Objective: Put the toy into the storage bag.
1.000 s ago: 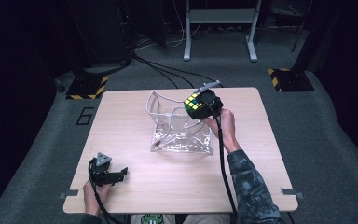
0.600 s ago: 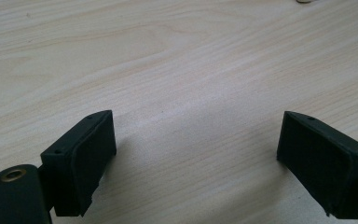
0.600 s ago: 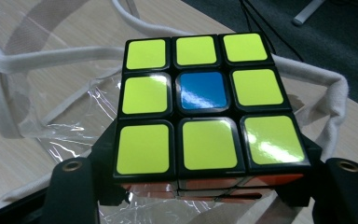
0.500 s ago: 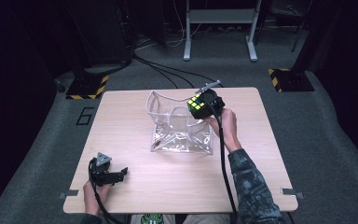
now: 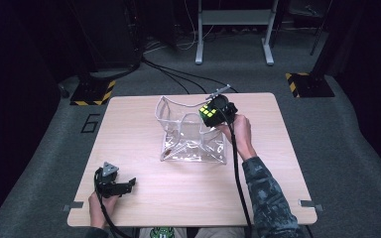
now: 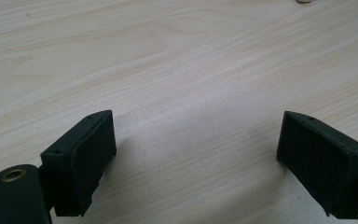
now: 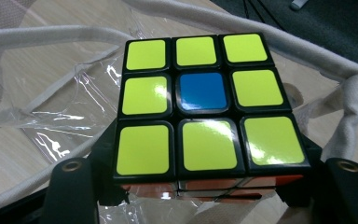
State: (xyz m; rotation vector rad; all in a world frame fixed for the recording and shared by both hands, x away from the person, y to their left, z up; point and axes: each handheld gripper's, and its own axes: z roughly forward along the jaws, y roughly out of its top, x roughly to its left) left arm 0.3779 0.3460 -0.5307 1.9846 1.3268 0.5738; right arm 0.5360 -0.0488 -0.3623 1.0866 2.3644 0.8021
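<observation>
Pale wooden table [image 5: 144,129] under a fixed overhead camera, with a clear, floppy plastic bag edged in white fabric trim [image 5: 191,141] standing open near its centre. Right gripper [image 5: 217,113] at the bag's far right corner, jaws pinching a yellow-faced puzzle cube with one blue centre tile [image 7: 204,105] just above the rim; left gripper [image 5: 120,187] resting near the table's front left edge, jaws spread on nothing. Likely risks: cube catching the sagging trim, folding the unsupported bag shut, or landing outside it.
</observation>
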